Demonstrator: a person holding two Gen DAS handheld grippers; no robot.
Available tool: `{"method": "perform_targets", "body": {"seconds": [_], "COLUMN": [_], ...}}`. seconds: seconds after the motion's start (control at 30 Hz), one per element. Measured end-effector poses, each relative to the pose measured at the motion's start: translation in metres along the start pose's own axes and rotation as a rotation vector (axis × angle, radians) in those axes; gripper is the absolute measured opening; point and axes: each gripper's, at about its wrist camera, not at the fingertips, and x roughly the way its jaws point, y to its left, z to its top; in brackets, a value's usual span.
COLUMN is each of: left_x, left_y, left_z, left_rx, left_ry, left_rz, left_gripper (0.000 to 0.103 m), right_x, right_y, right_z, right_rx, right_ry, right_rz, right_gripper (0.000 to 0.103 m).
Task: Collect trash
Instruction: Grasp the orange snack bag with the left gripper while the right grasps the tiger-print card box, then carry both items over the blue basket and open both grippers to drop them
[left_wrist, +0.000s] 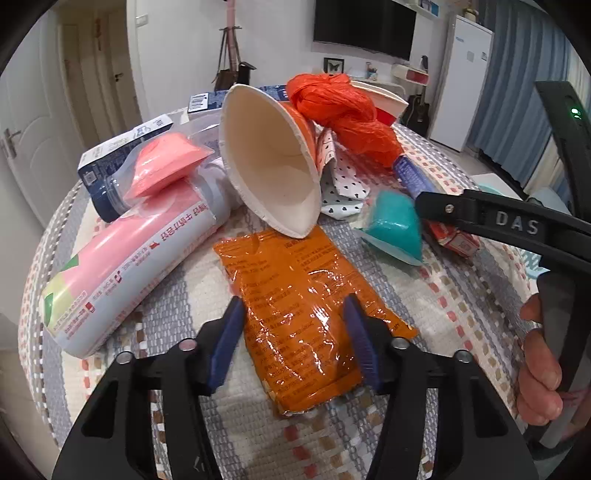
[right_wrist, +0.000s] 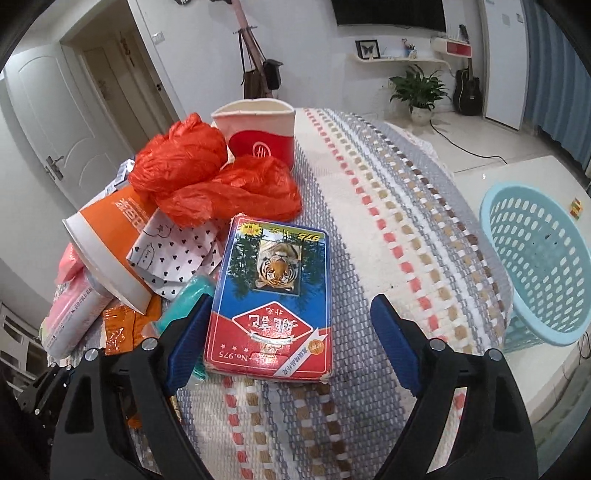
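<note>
Trash lay heaped on my woven cloth (right_wrist: 388, 177); my left gripper (left_wrist: 293, 341) straddled the orange packet (left_wrist: 295, 314), my right gripper (right_wrist: 291, 343) the card box (right_wrist: 269, 302), both spread wide, gripping nothing.

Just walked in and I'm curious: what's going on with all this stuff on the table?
A person is clearing trash with two tools. The left hand-held gripper is open around an orange foil packet. The right hand-held gripper is open at a tiger-print card box. Neither is gripped yet. A blue basket sits at the table's right edge.
</note>
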Motion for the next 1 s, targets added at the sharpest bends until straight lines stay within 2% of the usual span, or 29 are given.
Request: {"method": "perform_targets", "body": {"seconds": [0.03, 0.07, 0.1, 0.17, 0.3, 0.4, 0.6, 0.83, 1.0], "left_x": [-0.002, -0.003, -0.003, -0.002, -0.004, -0.011, -0.021, -0.062, -0.09], "left_y": [0.0, 0.001, 0.001, 0.001, 0.011, 0.015, 0.009, 0.004, -0.003], "left_z": [0.001, 0.0, -0.002, -0.003, -0.004, -0.004, -0.004, 0.002, 0.02], "left_rx": [-0.004, -0.01, -0.017, -0.019, -0.063, -0.076, -0.065, -0.064, -0.06], "left_ry": [-0.003, -0.007, -0.015, -0.024, -0.028, -0.048, -0.064, -0.164, -0.244], "left_rz": [-0.014, -0.025, -0.038, -0.035, -0.106, -0.148, -0.15, -0.177, -0.198], "left_gripper": [0.044, 0.041, 0.034, 0.009, 0.006, 0.005, 0.005, 0.004, 0.004], "right_x": [0.001, 0.001, 0.001, 0.003, -0.006, -0.023, -0.042, -0.049, -0.066], "right_y": [0.0, 0.001, 0.002, 0.003, 0.002, 0.001, -0.011, -0.028, -0.033], "right_z": [0.001, 0.001, 0.002, 0.001, 0.001, 0.005, 0.011, 0.01, 0.011], "right_rx": [-0.001, -0.004, -0.012, -0.019, -0.025, -0.045, -0.027, 0.01, 0.012], "right_ry": [0.002, 0.003, 0.006, 0.005, -0.042, -0.115, -0.156, -0.169, -0.213], "right_rz": [0.002, 0.008, 0.007, -0.003, -0.013, -0.038, -0.033, -0.027, -0.037], "right_gripper": [0.073, 0.061, 0.058, 0.058, 0.057, 0.057, 0.057, 0.057, 0.057]}}
